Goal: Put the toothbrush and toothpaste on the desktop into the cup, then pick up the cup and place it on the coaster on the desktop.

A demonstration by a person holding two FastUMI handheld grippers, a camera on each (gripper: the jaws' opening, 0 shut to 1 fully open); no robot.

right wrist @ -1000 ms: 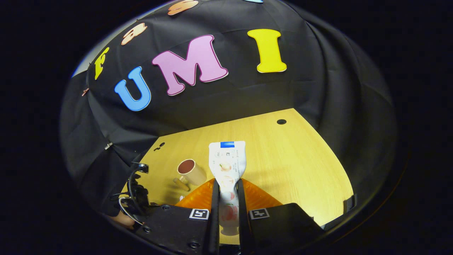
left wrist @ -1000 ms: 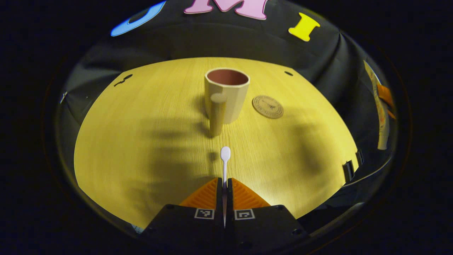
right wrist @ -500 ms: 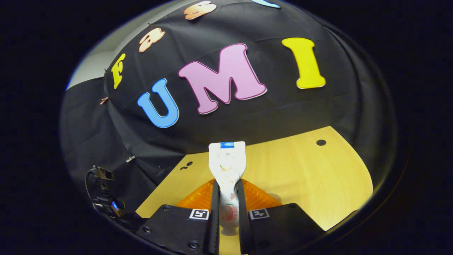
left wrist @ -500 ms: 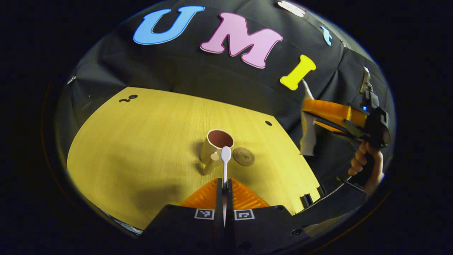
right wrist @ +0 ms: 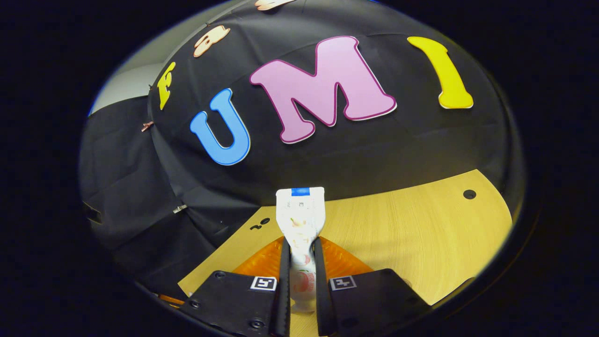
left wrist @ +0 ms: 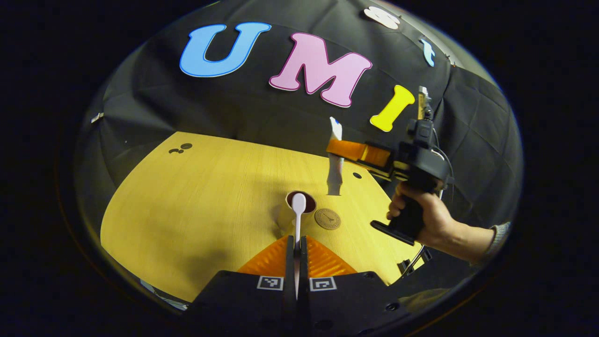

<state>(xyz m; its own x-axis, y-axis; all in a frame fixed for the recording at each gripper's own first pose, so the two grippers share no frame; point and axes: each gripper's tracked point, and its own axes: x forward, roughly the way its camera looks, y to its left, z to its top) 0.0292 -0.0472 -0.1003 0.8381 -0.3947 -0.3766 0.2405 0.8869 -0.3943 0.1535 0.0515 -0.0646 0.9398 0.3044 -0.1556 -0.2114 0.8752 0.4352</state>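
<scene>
Two grippers, each with one thing in its grasp. Left gripper: fingers pressed together on the stem of one white toothbrush, head pointing forward and lying, in the left gripper view, over the mouth of the single cup; height above the cup impossible to judge. One cup on the yellow wooden desktop, dark red inside, cream outside, largely hidden behind the toothbrush. One round brown coaster just beside the cup, flat on the desktop, bare.

Right gripper: fingers closed on one toothpaste tube, flat crimped end forward, cap end toward the camera. Same gripper seen from the left gripper view: up in the air above and beyond the cup, tube hanging upright, held by one hand on the black grip.
</scene>
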